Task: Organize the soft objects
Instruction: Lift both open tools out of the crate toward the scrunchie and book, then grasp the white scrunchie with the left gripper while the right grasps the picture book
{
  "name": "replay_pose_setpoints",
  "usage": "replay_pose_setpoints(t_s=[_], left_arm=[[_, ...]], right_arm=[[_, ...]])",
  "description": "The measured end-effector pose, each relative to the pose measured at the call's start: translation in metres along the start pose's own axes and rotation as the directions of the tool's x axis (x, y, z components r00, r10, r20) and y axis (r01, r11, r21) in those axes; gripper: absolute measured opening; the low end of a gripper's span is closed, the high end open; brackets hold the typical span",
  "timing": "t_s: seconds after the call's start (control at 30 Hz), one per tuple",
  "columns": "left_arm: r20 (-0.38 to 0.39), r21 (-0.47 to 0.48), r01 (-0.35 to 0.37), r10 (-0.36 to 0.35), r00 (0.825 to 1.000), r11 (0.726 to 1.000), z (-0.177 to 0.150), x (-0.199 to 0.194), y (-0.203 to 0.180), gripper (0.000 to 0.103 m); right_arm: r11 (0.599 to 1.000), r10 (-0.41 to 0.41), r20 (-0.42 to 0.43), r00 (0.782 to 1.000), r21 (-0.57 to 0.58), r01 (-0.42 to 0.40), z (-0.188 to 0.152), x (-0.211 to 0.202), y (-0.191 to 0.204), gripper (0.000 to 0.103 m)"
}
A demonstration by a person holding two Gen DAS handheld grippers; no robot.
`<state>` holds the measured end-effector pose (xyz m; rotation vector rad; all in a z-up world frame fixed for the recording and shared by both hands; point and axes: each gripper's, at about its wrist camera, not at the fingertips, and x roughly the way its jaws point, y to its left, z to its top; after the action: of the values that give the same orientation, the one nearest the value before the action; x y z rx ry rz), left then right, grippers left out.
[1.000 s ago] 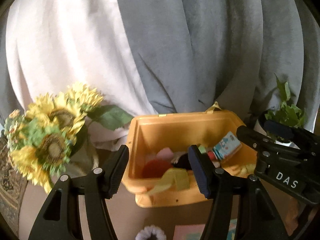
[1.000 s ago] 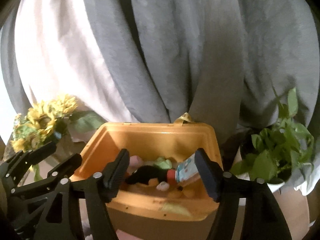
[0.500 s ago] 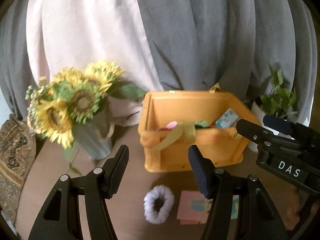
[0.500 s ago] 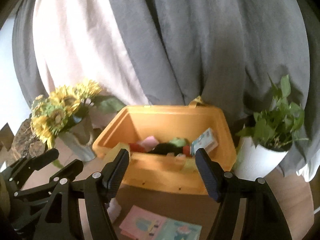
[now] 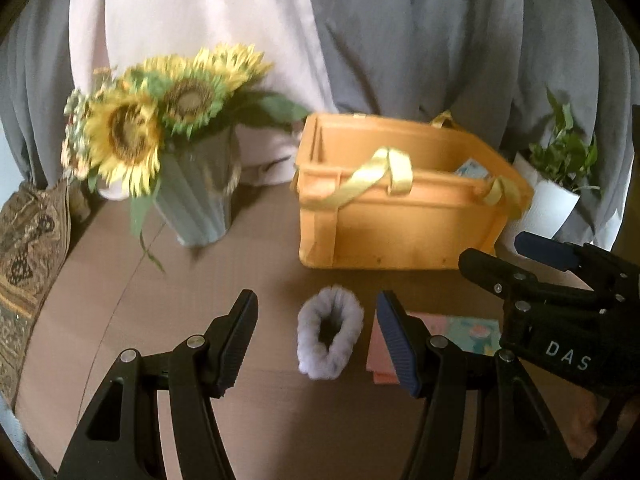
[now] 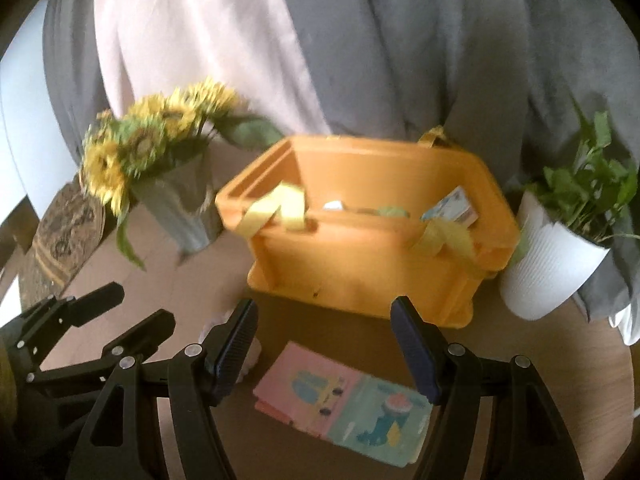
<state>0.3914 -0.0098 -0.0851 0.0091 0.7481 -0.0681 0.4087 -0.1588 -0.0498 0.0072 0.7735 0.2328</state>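
An orange bin (image 5: 400, 220) with yellow straps stands on the brown table; it also shows in the right wrist view (image 6: 372, 264), holding several soft items and a small box (image 6: 452, 206). A fluffy white scrunchie (image 5: 329, 332) lies in front of the bin, between the fingers of my open, empty left gripper (image 5: 318, 338). A soft pink and teal cloth book (image 6: 344, 402) lies flat below my open, empty right gripper (image 6: 324, 346). The book's edge shows in the left wrist view (image 5: 460, 330), partly hidden by the right gripper (image 5: 532, 276).
A vase of sunflowers (image 5: 160, 128) stands left of the bin. A white potted plant (image 6: 560, 256) stands to its right. A patterned cushion (image 5: 28, 240) lies at the far left. Grey and pink curtains (image 5: 360, 40) hang behind.
Both grippers have pulled back and down from over the bin towards the table front. The scrunchie and cloth book have come into view. Both grippers stayed open.
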Motion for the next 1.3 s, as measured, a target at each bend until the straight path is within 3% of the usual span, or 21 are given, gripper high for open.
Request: replay_pose_setpoints(t_s=[0.23, 0.6, 1.07, 1.3], left_arm=[[-0.063, -0.002, 0.013, -0.013, 0.998, 1.0, -0.026, 0.014, 0.0, 0.061], [-0.148, 0.023, 0.02, -0.016, 0.989, 1.0, -0.049, 0.05, -0.003, 0.061], [-0.161, 0.065, 0.063, -0.052, 0.986, 0.996, -0.047, 0.081, -0.01, 0.061], [-0.163, 0.077, 0.056, -0.043, 0.986, 0.995, -0.047, 0.093, -0.011, 0.059]], right_arm=[[1.0, 0.02, -0.115, 0.993, -0.004, -0.02, -0.023, 0.025, 0.001, 0.07], [0.999, 0.024, -0.291, 0.956, -0.016, -0.03, -0.058, 0.068, -0.002, 0.07], [0.999, 0.018, -0.383, 0.923, -0.028, -0.032, -0.078, 0.104, -0.008, 0.07], [0.998, -0.019, -0.383, 0.924, -0.07, -0.008, -0.081, 0.113, -0.006, 0.07]])
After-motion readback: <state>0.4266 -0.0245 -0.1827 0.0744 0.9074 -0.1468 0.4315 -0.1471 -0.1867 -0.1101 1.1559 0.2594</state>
